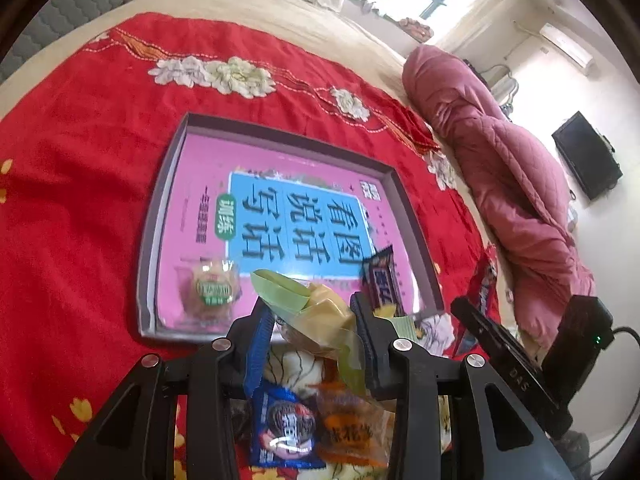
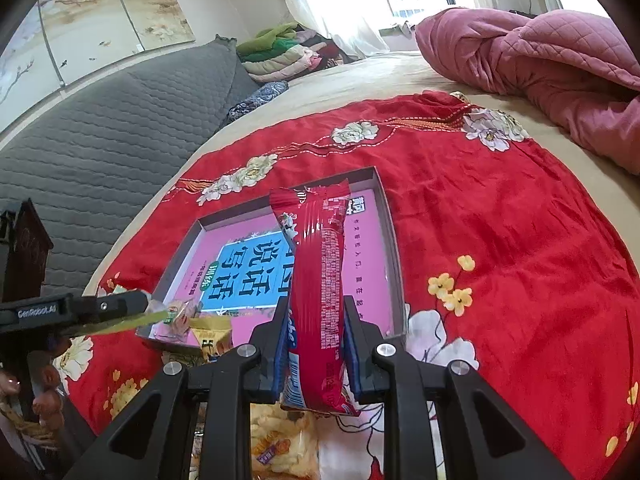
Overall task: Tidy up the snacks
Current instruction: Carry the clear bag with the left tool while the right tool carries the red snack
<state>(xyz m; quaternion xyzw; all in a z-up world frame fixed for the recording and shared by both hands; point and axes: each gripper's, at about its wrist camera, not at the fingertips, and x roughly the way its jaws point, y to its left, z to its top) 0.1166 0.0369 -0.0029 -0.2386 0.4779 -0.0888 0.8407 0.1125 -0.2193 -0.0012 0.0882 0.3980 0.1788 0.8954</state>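
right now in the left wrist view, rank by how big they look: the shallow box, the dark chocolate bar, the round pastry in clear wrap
1. shallow box, far the largest
2. round pastry
3. dark chocolate bar, partly hidden by the gripper finger, so its place against the pastry is unsure

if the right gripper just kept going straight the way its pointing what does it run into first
Probably the shallow grey tray with the pink book cover lying in it. The right gripper, shut on the long red snack packet, points down over the tray's near right part; depth is unclear.

Most of the shallow grey cardboard tray (image 1: 416,216) with the pink printed floor lies open. A round clear-wrapped pastry (image 1: 212,288) and a dark chocolate bar (image 1: 382,276) crowd its near edge.
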